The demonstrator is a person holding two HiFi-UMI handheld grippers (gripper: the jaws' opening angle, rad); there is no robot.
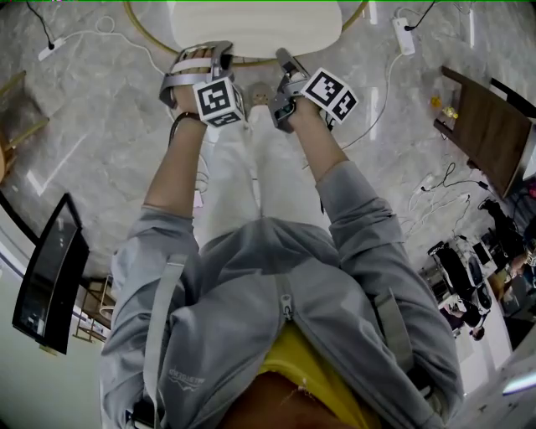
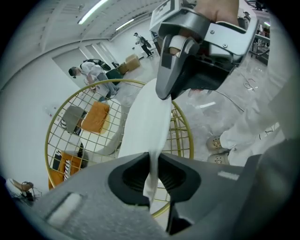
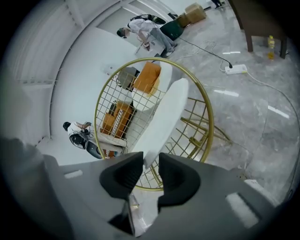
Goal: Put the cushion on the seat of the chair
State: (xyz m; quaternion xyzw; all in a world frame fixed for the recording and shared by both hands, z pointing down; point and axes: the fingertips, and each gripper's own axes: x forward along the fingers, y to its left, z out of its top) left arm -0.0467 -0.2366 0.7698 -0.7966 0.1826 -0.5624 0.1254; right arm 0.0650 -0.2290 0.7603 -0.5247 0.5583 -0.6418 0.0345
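Observation:
A white cushion (image 1: 255, 25) lies over the round gold wire chair (image 1: 146, 38) just ahead of both grippers. In the left gripper view the cushion (image 2: 147, 126) hangs as a thin sheet in front of the chair's wire back (image 2: 117, 81), and my left gripper (image 2: 152, 176) is shut on its near edge. The right gripper (image 2: 187, 70) shows there at the cushion's top edge. In the right gripper view a corner of the cushion (image 3: 166, 112) sits between the tips of my right gripper (image 3: 151, 171). A gap shows between its pads, so it is open. The chair's seat is hidden.
A power strip (image 1: 404, 33) and cables lie on the marble floor to the right. A dark wooden table (image 1: 490, 126) stands at the far right and a monitor (image 1: 50, 276) at the left. The person's shoes (image 2: 215, 143) are close to the chair. People (image 2: 89, 70) crouch far behind.

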